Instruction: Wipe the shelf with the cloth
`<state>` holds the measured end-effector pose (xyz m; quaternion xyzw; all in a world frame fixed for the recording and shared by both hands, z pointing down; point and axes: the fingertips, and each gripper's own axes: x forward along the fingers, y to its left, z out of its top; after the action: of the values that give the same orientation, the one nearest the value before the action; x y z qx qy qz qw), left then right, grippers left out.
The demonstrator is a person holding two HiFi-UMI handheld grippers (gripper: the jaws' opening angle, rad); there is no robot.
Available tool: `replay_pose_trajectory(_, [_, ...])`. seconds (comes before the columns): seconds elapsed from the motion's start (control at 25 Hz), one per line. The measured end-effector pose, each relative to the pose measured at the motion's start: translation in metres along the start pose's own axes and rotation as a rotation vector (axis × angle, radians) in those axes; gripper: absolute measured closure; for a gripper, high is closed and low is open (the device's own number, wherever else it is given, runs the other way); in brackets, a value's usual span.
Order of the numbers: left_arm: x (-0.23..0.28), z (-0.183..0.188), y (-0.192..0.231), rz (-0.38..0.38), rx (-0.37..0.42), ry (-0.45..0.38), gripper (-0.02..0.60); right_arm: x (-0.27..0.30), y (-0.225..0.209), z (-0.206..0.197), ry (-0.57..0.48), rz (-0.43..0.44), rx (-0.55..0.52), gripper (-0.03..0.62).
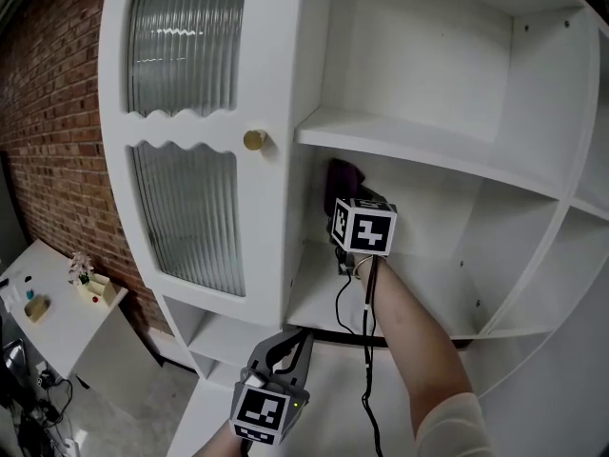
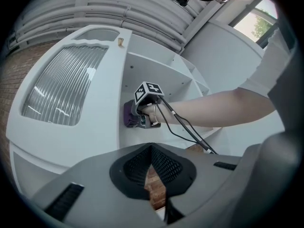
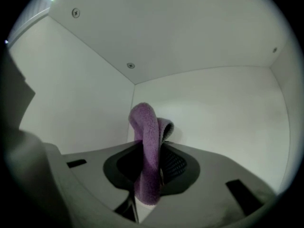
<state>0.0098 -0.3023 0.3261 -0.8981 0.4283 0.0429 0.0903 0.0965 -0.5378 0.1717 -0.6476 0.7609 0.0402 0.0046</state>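
Note:
A purple cloth is up against the back left corner of the white cabinet's middle shelf. My right gripper reaches into that compartment and is shut on the cloth. In the right gripper view the cloth stands folded between the jaws of the right gripper, close to the inner corner. My left gripper hangs below the shelf's front edge, pointing up, shut and holding nothing. From the left gripper I see the cloth and the right gripper inside the shelf.
A ribbed-glass door with a gold knob stands just left of the compartment. Another shelf board lies close above. A black cable trails from the right gripper. A brick wall and a small white table are at left.

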Motion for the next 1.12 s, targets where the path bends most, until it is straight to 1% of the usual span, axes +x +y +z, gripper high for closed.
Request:
replay_pose_trajectory(0.32, [0.013,0.005,-0.030,-0.055,0.009,-0.001,0.577,-0.025,-0.056,-0.002,0.003,-0.084,-0.006,0.516])
replay_pose_trajectory(0.6, [0.022,0.010,-0.050,-0.083,0.009,-0.013,0.577,-0.053,-0.111,-0.005,0.026,-0.191,0.003,0.516])
replay_pose_trajectory(0.68, [0.024,0.011,-0.053,-0.089,0.005,-0.012,0.577,-0.063,-0.136,-0.006,0.027,-0.246,0.009,0.515])
replay_pose_trajectory(0.84, [0.030,0.009,-0.060,-0.100,0.000,-0.014,0.577,-0.089,-0.181,-0.010,0.040,-0.381,-0.025,0.516])
replay_pose_trajectory(1.0, [0.037,0.011,-0.068,-0.108,-0.009,-0.027,0.577,-0.106,-0.211,-0.011,0.053,-0.465,0.016,0.516])
replay_pose_trajectory(1.12, [0.036,0.012,-0.072,-0.115,0.002,-0.015,0.577,-0.117,-0.223,-0.012,0.048,-0.537,0.048,0.516])
